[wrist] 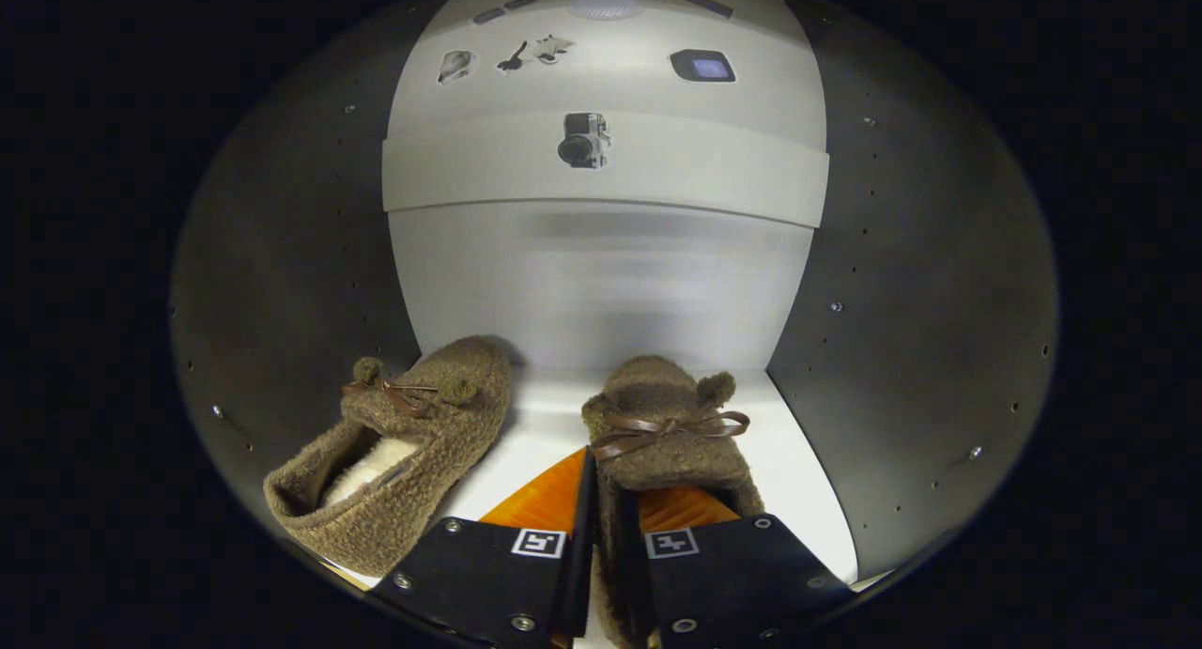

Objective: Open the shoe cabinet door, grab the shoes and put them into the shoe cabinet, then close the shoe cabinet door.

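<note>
Two fuzzy brown shoes (526, 442) with darker brown ribbon bows (667, 430) sit on a white shelf (798, 480).

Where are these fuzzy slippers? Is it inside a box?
Probably inside a shoe cabinet: dark side walls, a pale back panel, and a white shelf holding one slipper, while the gripper pinches the second slipper.

camera sticker (583, 140), small stickers (533, 52) above

left shoe (390, 461) beside right shoe (662, 424) | both inside cabinet (282, 283) | right shoe's side wall between jaws
</note>
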